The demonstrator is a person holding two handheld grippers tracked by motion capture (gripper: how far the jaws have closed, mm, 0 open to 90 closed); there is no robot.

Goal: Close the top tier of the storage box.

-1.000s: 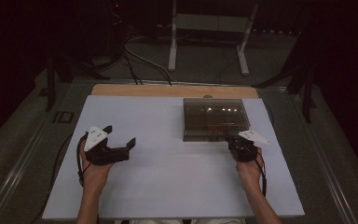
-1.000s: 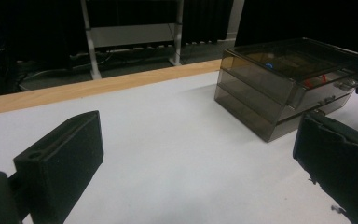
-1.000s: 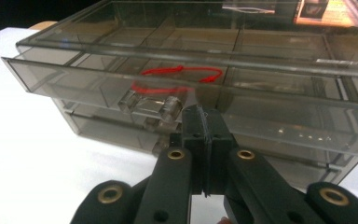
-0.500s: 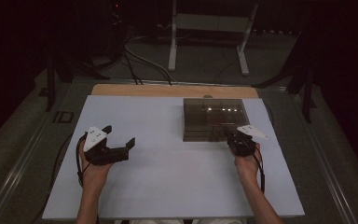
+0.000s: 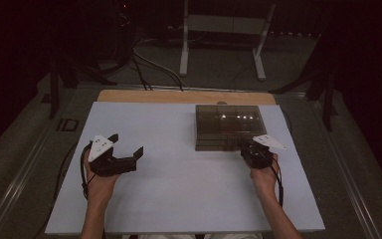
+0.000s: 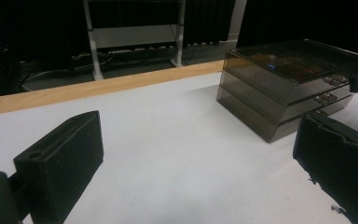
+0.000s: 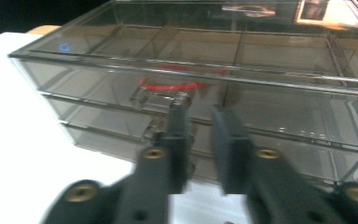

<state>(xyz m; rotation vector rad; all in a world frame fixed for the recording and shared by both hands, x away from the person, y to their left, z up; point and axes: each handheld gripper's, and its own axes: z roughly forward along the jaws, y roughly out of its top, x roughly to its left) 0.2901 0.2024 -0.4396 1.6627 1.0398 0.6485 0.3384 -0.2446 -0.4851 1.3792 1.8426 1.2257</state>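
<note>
Facing the person: drawer box [image 5: 227,124] handles

The drawer box [image 7: 242,60] is smoky see-through plastic, smooth and glossy. The worktop [image 5: 179,179] looks matt white, with a bare wood strip [image 5: 184,97] behind. Each hand-held gripper [image 5: 124,158] is matt black plastic.

Right gripper [image 7: 199,140] jaws slightly parted, at smoky drawer box [image 7: 270,60], handle [image 7: 161,95] possibly just ahead
</note>
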